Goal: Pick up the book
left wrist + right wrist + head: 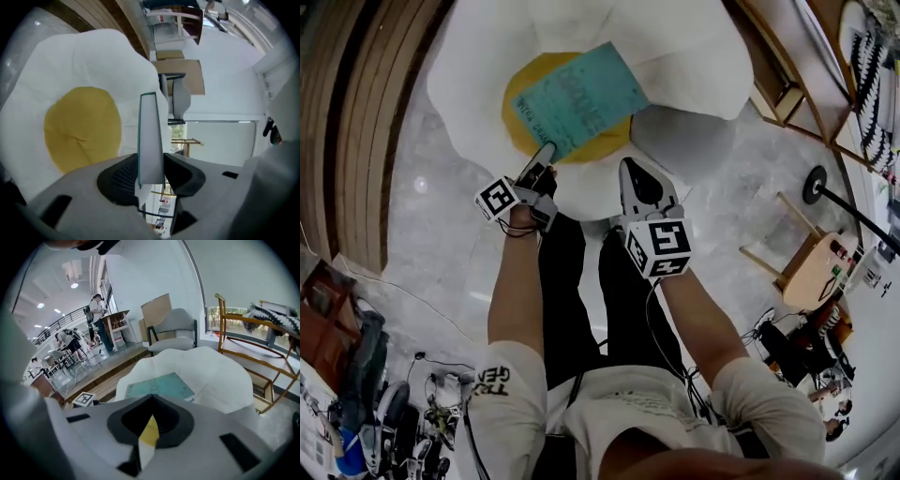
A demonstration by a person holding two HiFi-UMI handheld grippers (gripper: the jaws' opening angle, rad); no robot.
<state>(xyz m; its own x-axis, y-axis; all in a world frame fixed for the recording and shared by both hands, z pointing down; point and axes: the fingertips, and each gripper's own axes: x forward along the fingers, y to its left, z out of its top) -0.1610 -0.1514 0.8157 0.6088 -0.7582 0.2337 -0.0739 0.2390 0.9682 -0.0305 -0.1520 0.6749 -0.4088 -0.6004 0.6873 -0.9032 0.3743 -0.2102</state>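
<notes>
A teal book [581, 98] hangs tilted over the yellow centre [534, 70] of a white fried-egg-shaped cushion [478, 94]. My left gripper [546, 150] is shut on the book's near corner. In the left gripper view the book [151, 140] stands edge-on between the dark pads [117, 180], which press on both of its faces. My right gripper [630, 167] hovers just right of it at the cushion's near edge, jaws shut with nothing in them. The right gripper view shows the book [159, 386] lying flat ahead of the shut right gripper [151, 420].
A grey round pouf [684, 141] sits right of the cushion. A wooden stool [811, 267] and wooden shelving [778, 89] stand on the right, wooden steps [366, 112] on the left, clutter [356, 403] at bottom left. A grey chair [176, 329] and people [98, 319] are beyond.
</notes>
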